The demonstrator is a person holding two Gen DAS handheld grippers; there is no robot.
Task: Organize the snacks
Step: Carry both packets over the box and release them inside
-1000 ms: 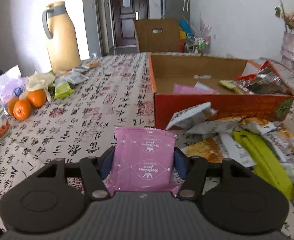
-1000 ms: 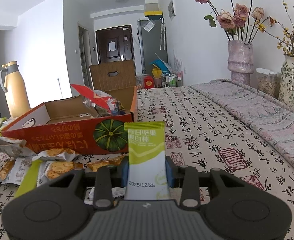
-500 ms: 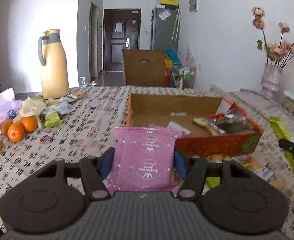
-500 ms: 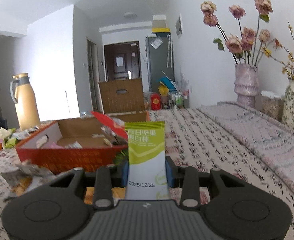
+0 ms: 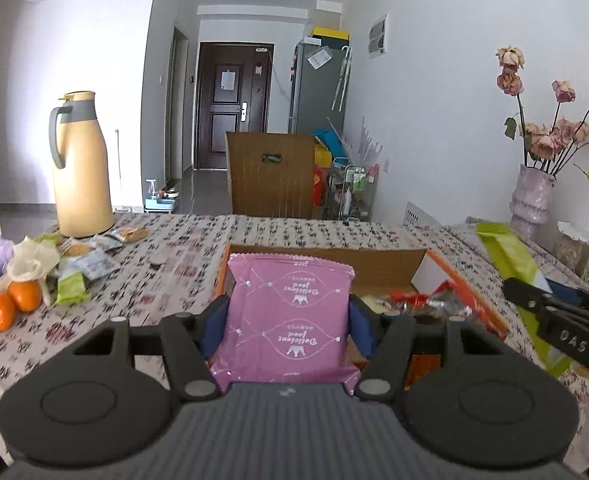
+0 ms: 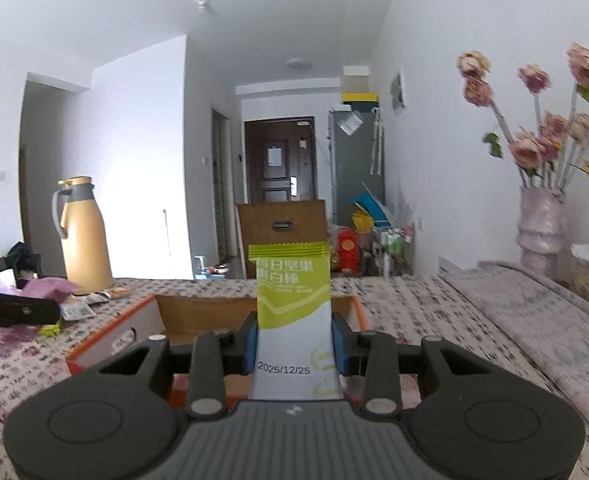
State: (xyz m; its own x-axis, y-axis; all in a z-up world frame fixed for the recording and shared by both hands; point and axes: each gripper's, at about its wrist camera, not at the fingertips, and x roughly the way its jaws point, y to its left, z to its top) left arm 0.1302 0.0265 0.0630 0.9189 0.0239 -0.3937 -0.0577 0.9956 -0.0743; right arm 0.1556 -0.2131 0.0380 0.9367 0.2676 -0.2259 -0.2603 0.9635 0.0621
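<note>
Left-wrist view shows the left gripper (image 5: 290,316) clamping a pink packet (image 5: 288,312) just short of the box (image 5: 326,255), while the right gripper (image 6: 294,340) pinches a green bar (image 6: 293,304) over the box's near edge, both likely poised for dropping in.

A bench (image 5: 182,280) under a white cloth printed with dark characters carries an open orange cardboard box (image 5: 468,292) mid-bench. Near its far left edge stands a tall tan thermos jug (image 5: 80,168), with small snack packets (image 5: 94,264) and three oranges (image 5: 10,300) nearby.
</note>
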